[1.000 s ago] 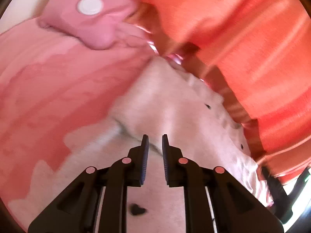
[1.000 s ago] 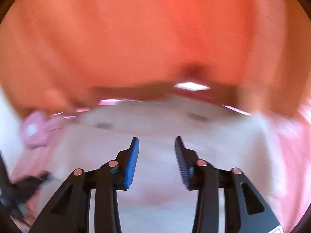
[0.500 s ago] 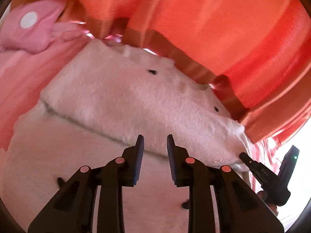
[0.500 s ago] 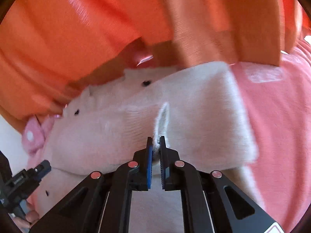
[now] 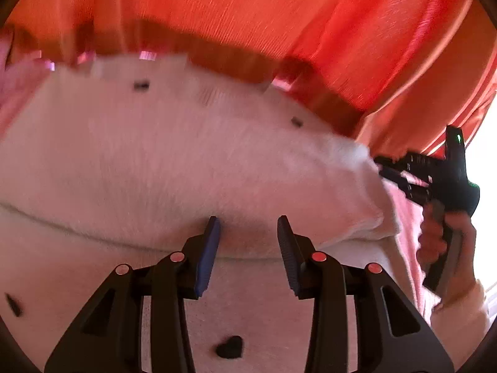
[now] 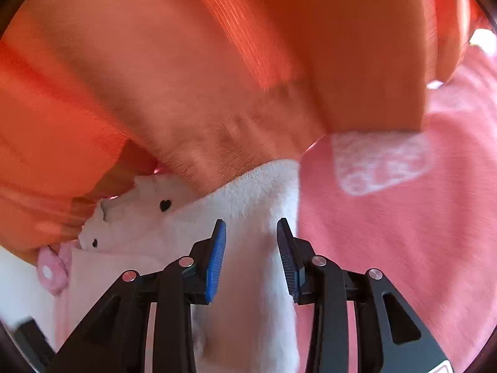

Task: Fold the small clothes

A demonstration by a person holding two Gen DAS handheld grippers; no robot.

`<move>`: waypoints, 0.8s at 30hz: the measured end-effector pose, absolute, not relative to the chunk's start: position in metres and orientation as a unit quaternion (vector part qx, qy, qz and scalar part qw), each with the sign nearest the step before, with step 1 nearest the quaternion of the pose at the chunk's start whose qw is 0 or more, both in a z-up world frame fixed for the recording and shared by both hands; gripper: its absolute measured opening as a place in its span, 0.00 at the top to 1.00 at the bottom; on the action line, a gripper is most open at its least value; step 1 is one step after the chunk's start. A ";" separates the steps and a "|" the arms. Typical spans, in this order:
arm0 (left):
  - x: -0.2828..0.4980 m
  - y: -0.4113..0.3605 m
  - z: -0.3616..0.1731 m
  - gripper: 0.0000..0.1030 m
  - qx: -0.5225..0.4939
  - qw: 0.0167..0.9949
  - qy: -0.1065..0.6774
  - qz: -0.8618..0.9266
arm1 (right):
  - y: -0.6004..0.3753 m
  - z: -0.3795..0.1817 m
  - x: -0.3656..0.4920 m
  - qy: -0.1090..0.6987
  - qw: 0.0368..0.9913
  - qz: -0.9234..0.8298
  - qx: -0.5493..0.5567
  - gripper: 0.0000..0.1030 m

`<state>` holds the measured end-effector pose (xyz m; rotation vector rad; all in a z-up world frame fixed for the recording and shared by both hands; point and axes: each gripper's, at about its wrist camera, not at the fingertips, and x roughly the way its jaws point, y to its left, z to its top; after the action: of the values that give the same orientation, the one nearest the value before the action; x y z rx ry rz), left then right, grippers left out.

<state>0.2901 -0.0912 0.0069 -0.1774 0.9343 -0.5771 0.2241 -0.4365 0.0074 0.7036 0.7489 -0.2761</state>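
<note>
Both pairs of fingers stand spread with nothing pinched. The right gripper (image 6: 251, 256), which half a second ago nipped a raised edge of the fuzzy white garment (image 5: 174, 161), has just let go; the left gripper (image 5: 248, 253) has also been opening. The garment lies doubled over on the pink bedspread (image 6: 403, 248), below orange curtains (image 5: 248, 15) — this fold looks laid down, ready for smoothing or another fold.
</note>
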 end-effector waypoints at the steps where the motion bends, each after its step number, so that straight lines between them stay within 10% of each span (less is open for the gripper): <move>1: 0.291 -0.091 0.005 0.65 -0.083 0.850 0.441 -0.275 | -0.439 0.003 0.236 0.364 0.859 -0.137 0.332 0.73; 4: 0.288 -0.097 0.005 0.65 -0.055 0.856 0.435 -0.274 | -0.443 -0.008 0.275 0.387 0.860 -0.166 0.289 0.98; 9: 0.282 -0.100 0.005 0.64 -0.038 0.864 0.424 -0.270 | -0.448 0.004 0.285 0.379 0.854 -0.194 0.297 1.00; 17: 0.232 -0.007 0.034 0.46 -0.062 0.868 0.435 -0.230 | -0.367 0.044 0.102 0.369 0.889 -0.141 0.230 0.55; 24: 0.157 0.155 0.040 0.20 -0.120 0.857 0.483 -0.131 | -0.301 -0.001 -0.060 0.452 0.831 -0.075 0.315 0.51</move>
<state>0.1566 0.1548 0.0399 -0.2530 1.0148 -0.2748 -0.0599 -0.3012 -0.0007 0.6671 0.9590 -0.1598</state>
